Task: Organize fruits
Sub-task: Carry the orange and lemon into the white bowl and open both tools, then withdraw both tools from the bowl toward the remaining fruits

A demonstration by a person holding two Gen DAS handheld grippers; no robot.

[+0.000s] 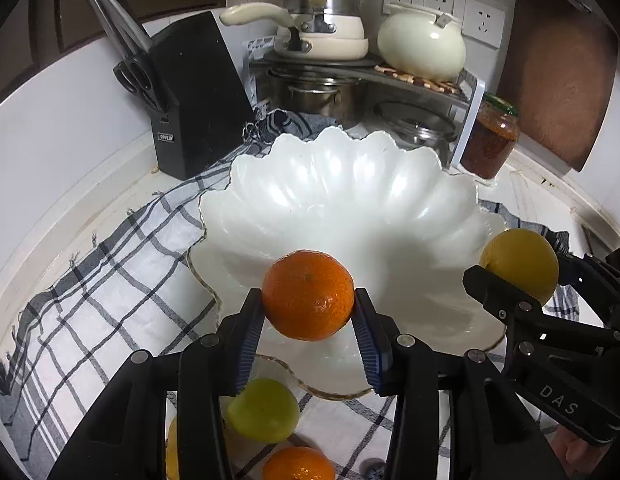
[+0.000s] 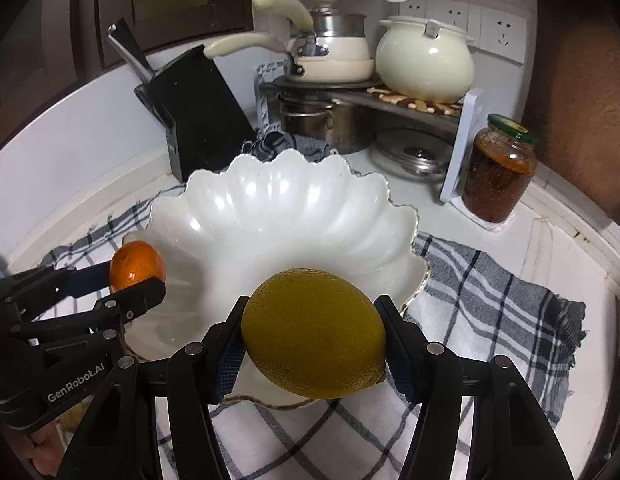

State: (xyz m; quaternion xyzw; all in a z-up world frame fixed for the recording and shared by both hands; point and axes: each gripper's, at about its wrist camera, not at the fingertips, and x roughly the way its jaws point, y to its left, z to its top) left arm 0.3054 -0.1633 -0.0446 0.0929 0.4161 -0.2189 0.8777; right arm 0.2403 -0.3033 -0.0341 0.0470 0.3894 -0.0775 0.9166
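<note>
**Two fruits held above the scalloped bowl**

Left wrist view: The left tongs (image 1: 309,322) are seen closed partway on an orange mandarin (image 1: 308,294), which is pressed between the two blue pads and held over the near part of a white scalloped bowl (image 1: 334,184). The bowl is set on a checked cloth (image 1: 110,288) spread over the bench (image 1: 550,200). At the right edge the right tongs (image 1: 522,280) are seen gripping a yellow lemon (image 1: 520,262) beside the bowl's right rim. Below the left tongs, a green fruit (image 1: 266,410), a second mandarin (image 1: 298,464) and a sliver of a yellow fruit (image 1: 172,452) are seen lying on the cloth. Behind the bowl, a black knife block (image 1: 194,96), a rack with pots (image 1: 322,40), a cream kettle (image 1: 422,44) and a jar of red paste (image 1: 490,140) are found.

Right wrist view: The lemon (image 2: 314,332) is clamped at its two ends by the right tongs (image 2: 312,344), which are opened about halfway, and it is held over the bowl's (image 2: 270,208) near rim. At the left, the left tongs (image 2: 140,276) are seen with the mandarin (image 2: 137,266) held just at the bowl's left rim. The cloth (image 2: 490,288) is shown reaching out to the right of the bowl, and the jar (image 2: 500,172) is seen standing behind it.
</note>
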